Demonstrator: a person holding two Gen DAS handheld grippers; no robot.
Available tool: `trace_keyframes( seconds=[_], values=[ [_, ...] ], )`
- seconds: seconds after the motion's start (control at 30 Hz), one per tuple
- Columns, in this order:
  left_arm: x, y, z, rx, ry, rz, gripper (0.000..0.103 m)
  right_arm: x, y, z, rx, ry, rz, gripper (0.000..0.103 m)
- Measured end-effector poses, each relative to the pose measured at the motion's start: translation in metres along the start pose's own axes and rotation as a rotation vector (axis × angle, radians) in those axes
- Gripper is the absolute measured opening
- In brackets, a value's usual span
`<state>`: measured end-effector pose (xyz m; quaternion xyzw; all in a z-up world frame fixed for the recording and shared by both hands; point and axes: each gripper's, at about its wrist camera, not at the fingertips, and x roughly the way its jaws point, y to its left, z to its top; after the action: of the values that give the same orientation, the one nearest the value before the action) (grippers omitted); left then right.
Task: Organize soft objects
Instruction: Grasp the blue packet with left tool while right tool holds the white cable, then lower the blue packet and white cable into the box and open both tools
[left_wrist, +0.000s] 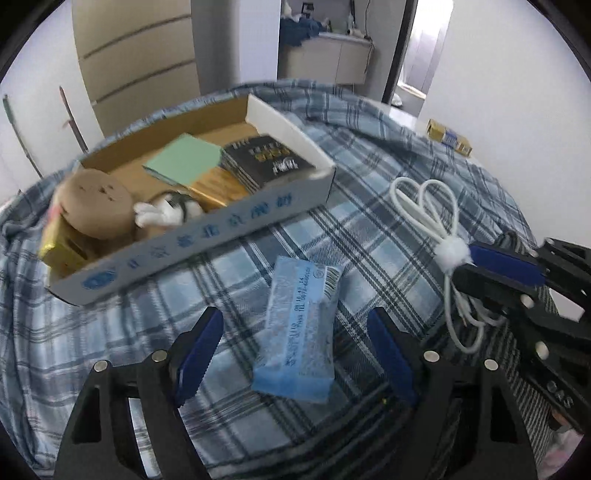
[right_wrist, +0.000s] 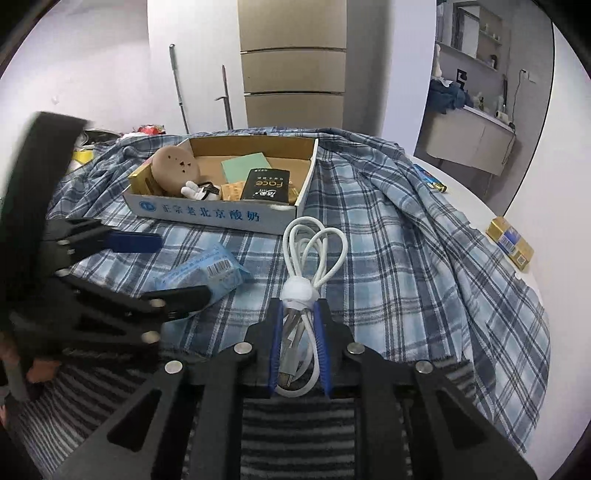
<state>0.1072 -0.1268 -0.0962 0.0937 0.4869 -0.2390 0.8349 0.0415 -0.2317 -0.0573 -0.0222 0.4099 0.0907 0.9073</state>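
1. Tissue pack, blue plastic wrap, lies on the plaid cloth near my left claw, between its two blue pads, not touched.
2. Left claw is spread wide, holding nothing.
3. Pack looks light and squashy, wrap probably slick; I'd take it across the short sides at mid-length and squeeze gently.
4. White cable, coiled and bound with a white tie, sits right of the pack. My right claw is narrowed on the bundle just below the tie; grip looks firm.
5. Cable is limp and light, loops will dangle. Holding near the tie seems best.
6. Cardboard box is far and left, well apart from the pack. It holds a round plush, green pad, black packet.
7. Yellow boxes lie on the bare desk far right, out of the way.
8. Nothing blocks the path to the box except its near wall; loose cloth folds may snag.
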Motion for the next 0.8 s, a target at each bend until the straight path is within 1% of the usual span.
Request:
trace_keyframes(
  seconds=[0.07, 0.1, 0.13, 0.17, 0.23, 0.3, 0.43, 0.5, 0.57, 0.67, 0.7, 0.8],
  values=[
    [0.005, 0.000, -0.002, 0.012, 0.021, -0.005, 0.066, 0.000, 0.001, -0.002, -0.011, 0.005, -0.001, 0.016],
    [0.007, 0.000, -0.003, 0.020, 0.034, -0.004, 0.063, 0.000, 0.001, -0.003, -0.011, 0.007, 0.003, 0.016],
    [0.006, -0.002, -0.004, 0.032, 0.024, 0.011, 0.053, 0.000, 0.001, -0.003, -0.010, 0.010, 0.009, 0.016],
    [0.007, -0.002, -0.004, 0.040, 0.027, 0.023, 0.039, 0.000, 0.001, -0.003, -0.008, 0.012, 0.010, 0.016],
    [0.001, 0.002, -0.004, 0.011, 0.013, 0.025, 0.035, 0.000, 0.002, -0.003, -0.003, 0.011, 0.011, 0.016],
    [-0.011, 0.009, -0.006, -0.027, -0.026, 0.014, 0.032, -0.001, 0.003, -0.002, 0.002, 0.010, 0.019, 0.016],
    [-0.043, 0.018, -0.014, -0.031, -0.125, 0.060, 0.031, -0.009, 0.013, 0.004, -0.017, -0.016, 0.063, 0.016],
    [-0.066, 0.024, -0.023, -0.045, -0.195, 0.101, 0.031, -0.013, 0.020, 0.008, -0.024, -0.033, 0.091, 0.016],
    [-0.086, 0.029, -0.031, -0.066, -0.263, 0.125, 0.031, -0.017, 0.029, 0.013, -0.038, -0.059, 0.111, 0.016],
    [-0.118, 0.043, -0.038, -0.110, -0.369, 0.161, 0.031, -0.019, 0.044, 0.025, -0.086, -0.093, 0.117, 0.016],
    [-0.128, 0.048, -0.036, -0.120, -0.409, 0.175, 0.031, -0.018, 0.047, 0.029, -0.093, -0.100, 0.116, 0.016],
    [-0.149, 0.059, -0.025, -0.121, -0.489, 0.200, 0.031, -0.016, 0.062, 0.051, -0.109, -0.116, 0.128, 0.016]
  ],
)
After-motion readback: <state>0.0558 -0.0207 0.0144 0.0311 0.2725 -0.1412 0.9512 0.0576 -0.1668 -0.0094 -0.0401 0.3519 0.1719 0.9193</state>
